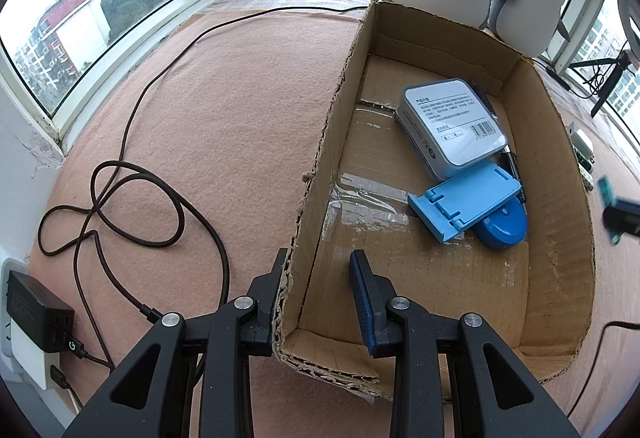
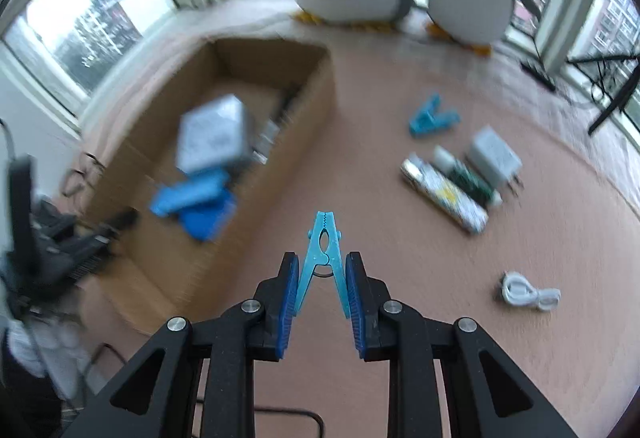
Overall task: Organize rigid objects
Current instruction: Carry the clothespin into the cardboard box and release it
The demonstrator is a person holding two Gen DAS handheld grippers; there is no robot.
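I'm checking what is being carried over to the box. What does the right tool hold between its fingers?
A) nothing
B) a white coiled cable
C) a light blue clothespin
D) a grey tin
C: the right tool has its pads pressed on the splayed handles of the light blue clothespin.

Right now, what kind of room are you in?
Probably a home's bay-window nook, high in an apartment block: curved windows facing tower blocks, plush penguins on the ledge, a felt mat underneath.
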